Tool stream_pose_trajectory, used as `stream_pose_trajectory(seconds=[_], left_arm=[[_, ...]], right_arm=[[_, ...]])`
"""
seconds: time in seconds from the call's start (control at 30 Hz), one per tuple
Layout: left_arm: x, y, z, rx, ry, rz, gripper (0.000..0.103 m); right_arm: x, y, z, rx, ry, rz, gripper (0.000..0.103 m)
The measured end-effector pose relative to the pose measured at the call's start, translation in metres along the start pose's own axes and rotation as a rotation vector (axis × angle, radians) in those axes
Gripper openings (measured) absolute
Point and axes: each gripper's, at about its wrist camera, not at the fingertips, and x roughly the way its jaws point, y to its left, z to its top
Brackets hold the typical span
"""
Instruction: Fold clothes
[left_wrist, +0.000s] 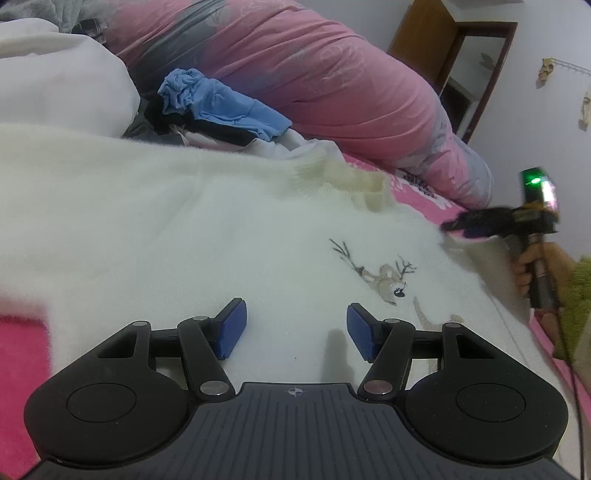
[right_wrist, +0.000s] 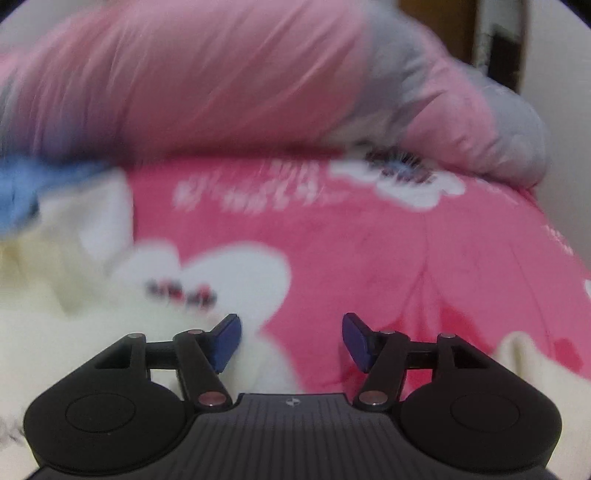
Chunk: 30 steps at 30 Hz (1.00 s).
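Observation:
A fluffy white sweater (left_wrist: 184, 221) with a ribbed collar (left_wrist: 354, 177) and an embroidered deer (left_wrist: 388, 277) lies spread flat on the bed. My left gripper (left_wrist: 295, 325) hovers just over its lower middle, open, with nothing between the blue pads. In the left wrist view my right gripper (left_wrist: 461, 223) sits at the sweater's right edge, held by a hand (left_wrist: 524, 269). The right wrist view is blurred. It shows the right gripper (right_wrist: 291, 332) open over the pink bedsheet (right_wrist: 369, 240), with the sweater (right_wrist: 55, 295) to its left and no cloth between its pads.
A rolled pink and grey quilt (left_wrist: 314, 74) runs along the far side of the bed. A crumpled blue garment (left_wrist: 221, 103) lies on dark clothes behind the sweater, next to a white heap (left_wrist: 55, 81). A doorway (left_wrist: 472, 66) stands at the far right.

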Motion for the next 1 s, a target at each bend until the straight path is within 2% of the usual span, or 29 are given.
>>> stream_pose_trajectory(seconds=[0.13,0.2,0.23,0.3,0.37,0.4,0.5,0.57,0.6,0.67,0.77,0.83,0.93,1.0], left_arm=[[0.000,0.001,0.000,-0.005,0.000,-0.003,0.061],[0.000,0.001,0.000,-0.005,0.000,-0.004,0.061],[0.000,0.001,0.000,-0.006,0.000,-0.005,0.061],[0.000,0.001,0.000,-0.008,0.000,-0.006,0.061],[0.000,0.001,0.000,-0.012,0.000,-0.008,0.061],[0.000,0.002,0.000,-0.013,0.000,-0.009,0.061],[0.000,0.002,0.000,-0.014,0.000,-0.011,0.061],[0.000,0.003,0.000,-0.016,0.000,-0.012,0.061],[0.000,0.003,0.000,-0.017,0.000,-0.013,0.061],[0.000,0.003,0.000,-0.018,0.000,-0.014,0.061],[0.000,0.003,0.000,-0.020,0.001,-0.015,0.061],[0.000,0.003,0.000,-0.021,0.002,-0.016,0.061],[0.000,0.004,0.000,-0.022,0.002,-0.018,0.061],[0.000,0.005,0.000,-0.025,0.002,-0.021,0.061]], right_arm=[[-0.036,-0.026,0.011,0.151,-0.058,0.034,0.059],[-0.053,-0.021,0.009,0.109,-0.061,0.055,0.052],[-0.060,-0.015,0.004,0.073,-0.046,0.090,0.045],[-0.065,-0.001,-0.009,-0.021,0.001,0.149,0.041],[-0.058,0.011,-0.025,-0.116,0.063,0.123,0.039],[-0.056,0.008,-0.028,-0.110,0.074,0.104,0.039],[-0.062,-0.037,-0.015,0.106,0.038,0.028,0.037],[-0.069,-0.065,-0.005,0.221,0.008,-0.037,0.041],[-0.075,-0.076,0.004,0.203,0.003,-0.097,0.043],[-0.078,-0.091,0.019,0.093,0.051,-0.214,0.065],[-0.063,-0.098,0.020,-0.102,0.204,-0.311,0.067],[-0.051,-0.092,0.011,-0.214,0.310,-0.344,0.067],[-0.036,-0.078,-0.009,-0.356,0.409,-0.342,0.067],[-0.025,-0.073,-0.020,-0.399,0.445,-0.364,0.067]])
